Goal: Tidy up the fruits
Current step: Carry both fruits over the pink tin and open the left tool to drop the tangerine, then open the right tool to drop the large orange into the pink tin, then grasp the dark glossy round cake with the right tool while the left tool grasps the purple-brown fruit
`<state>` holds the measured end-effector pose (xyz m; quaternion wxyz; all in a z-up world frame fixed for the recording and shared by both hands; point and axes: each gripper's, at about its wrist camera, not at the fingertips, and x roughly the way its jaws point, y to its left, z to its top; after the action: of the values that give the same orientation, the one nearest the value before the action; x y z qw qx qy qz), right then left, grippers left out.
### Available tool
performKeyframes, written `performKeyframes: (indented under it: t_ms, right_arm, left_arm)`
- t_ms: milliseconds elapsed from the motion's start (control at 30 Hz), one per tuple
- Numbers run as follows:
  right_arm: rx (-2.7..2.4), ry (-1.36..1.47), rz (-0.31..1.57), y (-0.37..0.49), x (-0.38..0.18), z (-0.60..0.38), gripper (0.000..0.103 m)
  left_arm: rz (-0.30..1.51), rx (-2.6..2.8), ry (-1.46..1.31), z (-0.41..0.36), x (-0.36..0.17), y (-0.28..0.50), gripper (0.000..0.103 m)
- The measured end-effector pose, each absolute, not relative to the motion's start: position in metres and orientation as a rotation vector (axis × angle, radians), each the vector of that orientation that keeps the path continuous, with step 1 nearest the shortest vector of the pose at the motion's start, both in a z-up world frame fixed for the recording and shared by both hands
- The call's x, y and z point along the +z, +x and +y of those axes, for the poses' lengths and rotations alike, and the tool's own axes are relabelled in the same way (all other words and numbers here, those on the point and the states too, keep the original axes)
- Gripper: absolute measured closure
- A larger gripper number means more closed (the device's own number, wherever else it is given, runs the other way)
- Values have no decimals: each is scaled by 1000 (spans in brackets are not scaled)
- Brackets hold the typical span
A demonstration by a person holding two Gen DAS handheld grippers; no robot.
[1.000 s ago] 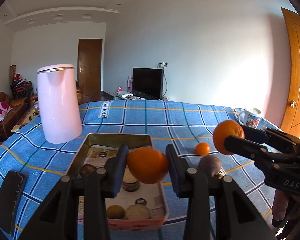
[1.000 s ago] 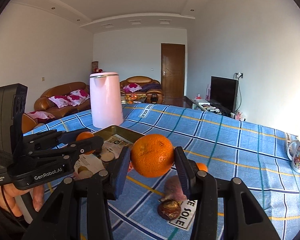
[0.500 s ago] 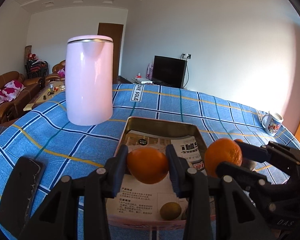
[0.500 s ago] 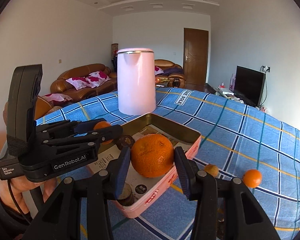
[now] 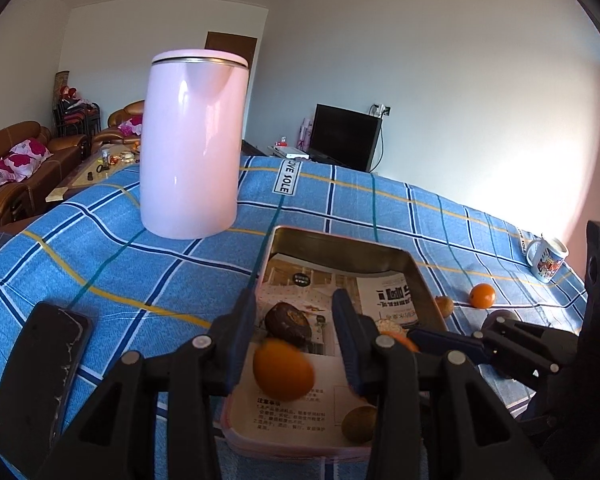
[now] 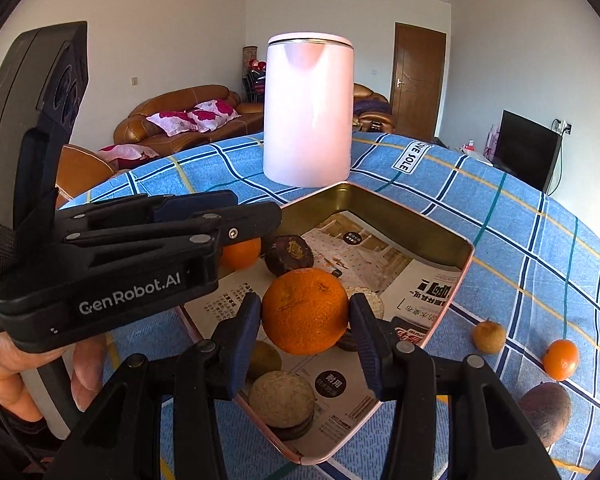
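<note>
My left gripper (image 5: 294, 332) is open over the paper-lined metal tray (image 5: 340, 248). An orange (image 5: 283, 369) sits blurred below its fingers, free of them; it also shows under that gripper in the right wrist view (image 6: 241, 253). My right gripper (image 6: 305, 316) is shut on a larger orange (image 6: 305, 311) above the tray (image 6: 466, 256). A dark fruit (image 5: 288, 319) and several brownish fruits (image 6: 282, 398) lie in the tray. A small orange (image 6: 561, 359), a brown fruit (image 6: 489, 336) and a dark fruit (image 6: 545, 411) lie on the cloth to the right.
A tall pink kettle (image 5: 192, 144) stands behind the tray on the blue checked cloth (image 5: 100, 264). A black phone (image 5: 40, 368) lies at the left. A printed mug (image 5: 546, 258) stands at the far right edge. The left gripper body (image 6: 100, 272) is close beside my right gripper.
My left gripper has opened and its orange has dropped towards the tray. Both grippers have moved lower and closer over the tray. The right still holds its orange.
</note>
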<state>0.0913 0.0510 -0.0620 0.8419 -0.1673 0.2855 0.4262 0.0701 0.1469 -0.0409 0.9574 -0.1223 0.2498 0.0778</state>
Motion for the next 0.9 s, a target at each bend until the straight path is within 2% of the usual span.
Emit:
performKeyframes:
  t_ms: [100,233,567,633,900]
  right_arm:
    - [883,-343,581,87,-58,43,45]
    - [850,-347,542,74,-50,10,45]
    - [574,-246,630,89,-51,-119,41]
    - [569,-222,653,95,-52,-124,41]
    - [605,-242,763,108,-66,-111,41]
  left_arm:
    - [500,163,-252,146,-40,67,55]
    - [484,163,-241,139,-39,59,44]
    - [471,66,-183,87,-31,59,40]
    - [475,51,-163,75,-30,61,37]
    - [508,-2,-114,45,-29,72,37]
